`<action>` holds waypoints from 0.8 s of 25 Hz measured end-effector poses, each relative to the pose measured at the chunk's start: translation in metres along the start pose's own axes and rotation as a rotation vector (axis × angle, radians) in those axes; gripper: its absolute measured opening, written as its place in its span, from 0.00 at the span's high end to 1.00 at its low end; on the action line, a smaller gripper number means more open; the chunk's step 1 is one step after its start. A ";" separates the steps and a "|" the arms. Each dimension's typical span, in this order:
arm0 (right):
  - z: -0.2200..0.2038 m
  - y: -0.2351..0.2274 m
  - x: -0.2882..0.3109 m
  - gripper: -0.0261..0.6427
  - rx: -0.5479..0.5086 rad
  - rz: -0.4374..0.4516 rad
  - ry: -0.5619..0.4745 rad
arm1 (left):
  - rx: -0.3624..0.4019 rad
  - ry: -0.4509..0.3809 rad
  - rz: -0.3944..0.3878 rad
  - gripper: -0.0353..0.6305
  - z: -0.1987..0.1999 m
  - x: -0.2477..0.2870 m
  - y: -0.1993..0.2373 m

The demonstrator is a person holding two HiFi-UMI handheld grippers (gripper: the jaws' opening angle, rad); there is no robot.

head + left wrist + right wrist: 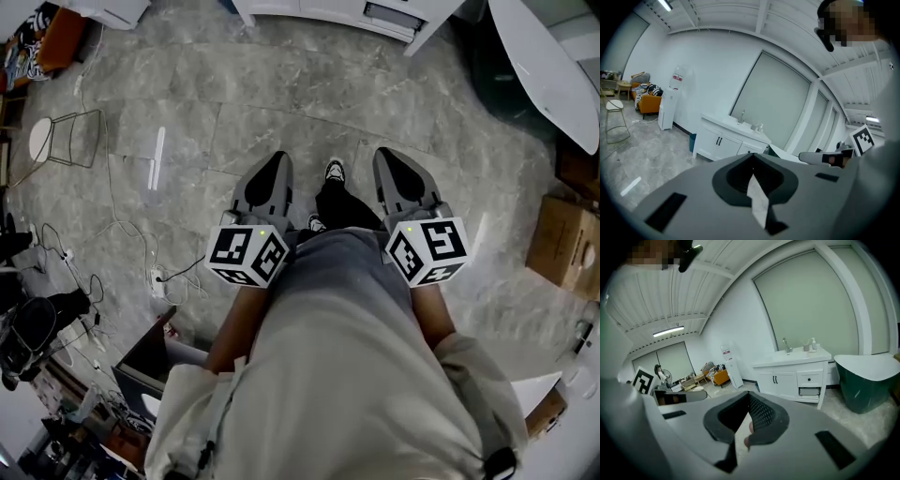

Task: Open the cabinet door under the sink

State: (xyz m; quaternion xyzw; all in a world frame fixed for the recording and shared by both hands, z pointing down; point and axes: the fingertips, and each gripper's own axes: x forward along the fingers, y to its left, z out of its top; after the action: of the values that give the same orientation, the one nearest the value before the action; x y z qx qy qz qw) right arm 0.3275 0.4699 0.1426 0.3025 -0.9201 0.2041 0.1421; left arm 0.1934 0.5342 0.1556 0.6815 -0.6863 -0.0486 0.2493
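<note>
Both tools have jaws pressed together: the left gripper (278, 159) and right gripper (387, 155) stand well apart from the sink cabinet (797, 380).

We record a grey stone-look floor (187, 84) with a polished, reflective finish, matt grey plastic shells on the left gripper (274, 163) and right gripper (390, 157), a black mesh-textured pad (761, 416) inside the right one, smooth white-painted cabinet (787, 378) fronts, and a plain brown cardboard box (562, 239) at the frame's right edge.

Grey marble floor (187, 94) lies beneath white walls (708, 70)
</note>
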 end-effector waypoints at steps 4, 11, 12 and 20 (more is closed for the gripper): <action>0.019 -0.018 0.027 0.94 -0.021 0.033 0.020 | -0.012 -0.008 0.012 0.94 0.020 0.031 0.006; 0.042 -0.053 0.073 0.94 -0.035 0.090 0.030 | -0.011 0.000 0.031 0.94 0.041 0.090 0.009; 0.045 -0.058 0.078 0.94 -0.030 0.098 0.031 | -0.009 -0.004 0.036 0.94 0.045 0.097 0.009; 0.058 -0.091 0.109 0.94 -0.021 0.114 0.065 | -0.026 0.001 0.063 0.94 0.056 0.133 0.010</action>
State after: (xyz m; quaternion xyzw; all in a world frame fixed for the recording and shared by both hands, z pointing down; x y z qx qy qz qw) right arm 0.2908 0.3218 0.1605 0.2414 -0.9328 0.2121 0.1631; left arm 0.1688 0.3920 0.1474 0.6563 -0.7066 -0.0495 0.2599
